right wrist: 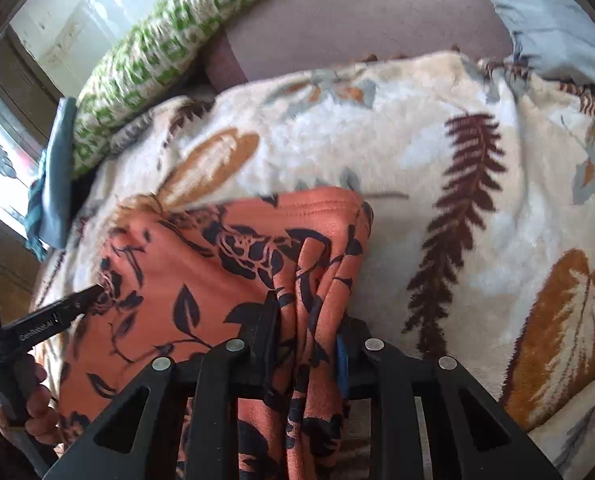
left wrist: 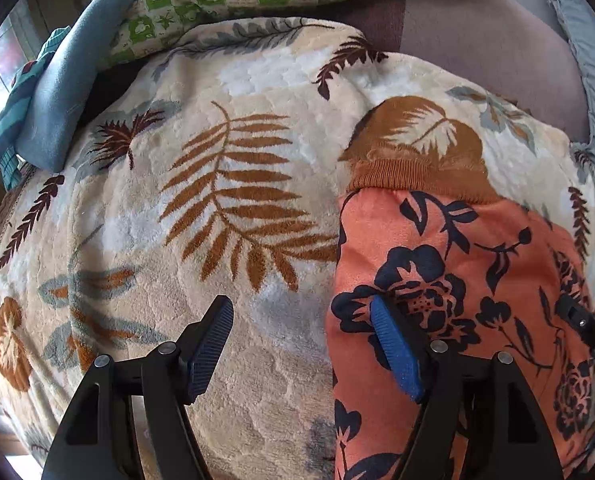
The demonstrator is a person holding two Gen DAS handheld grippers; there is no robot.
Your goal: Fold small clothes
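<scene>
Clamping a bunched fold of the orange floral garment (right wrist: 217,280), the right hand-held gripper (right wrist: 305,344) grips while the left hand-held gripper (left wrist: 301,344) gapes wide over the leaf-print blanket (left wrist: 217,160).

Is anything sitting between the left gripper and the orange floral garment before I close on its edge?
Nothing visible does. The left gripper stands open straddling the edge of the orange floral garment, one finger over it, the other over the bare leaf-print blanket. The right gripper already pinches a bunched fold.
</scene>
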